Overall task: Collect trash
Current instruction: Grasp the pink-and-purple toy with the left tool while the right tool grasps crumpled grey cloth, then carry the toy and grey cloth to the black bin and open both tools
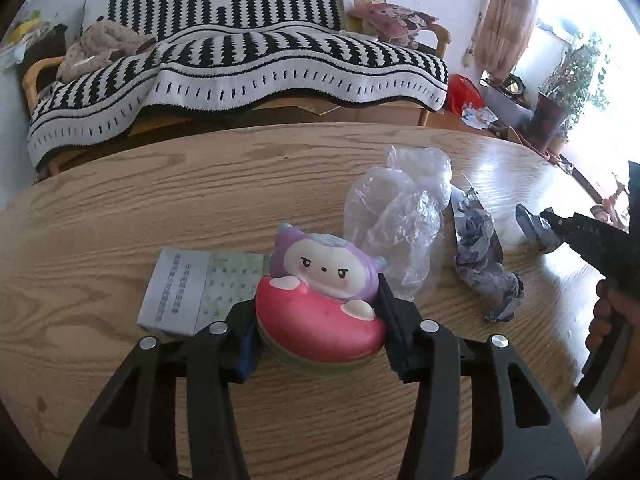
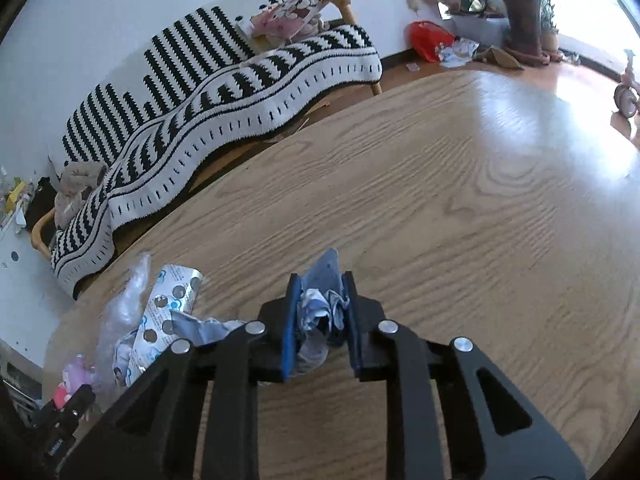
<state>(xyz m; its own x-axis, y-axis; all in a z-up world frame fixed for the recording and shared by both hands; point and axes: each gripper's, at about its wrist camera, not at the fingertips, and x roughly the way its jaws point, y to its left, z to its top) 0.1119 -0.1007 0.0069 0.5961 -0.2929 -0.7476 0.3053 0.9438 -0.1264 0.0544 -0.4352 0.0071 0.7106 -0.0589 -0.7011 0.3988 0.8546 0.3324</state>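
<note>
My left gripper [image 1: 320, 300] is shut on a pink and purple squishy toy [image 1: 320, 292] just above the wooden table [image 1: 160, 200]. A crumpled clear plastic bag [image 1: 400, 220] and a crumpled silver-blue wrapper [image 1: 480, 252] lie to its right. My right gripper [image 2: 322, 308] is shut on a crumpled blue-white paper scrap [image 2: 324, 304] over the table [image 2: 440, 220]; it also shows in the left wrist view [image 1: 536, 224]. In the right wrist view the wrapper [image 2: 164, 312], the plastic bag [image 2: 128, 292] and the toy [image 2: 72, 380] lie at the left.
A white leaflet [image 1: 196, 288] lies on the table behind the toy at the left. A sofa with a black-and-white striped blanket [image 1: 240, 60] stands beyond the table's far edge. A red bag [image 2: 428, 38] and potted plants [image 2: 524, 8] stand on the floor at the right.
</note>
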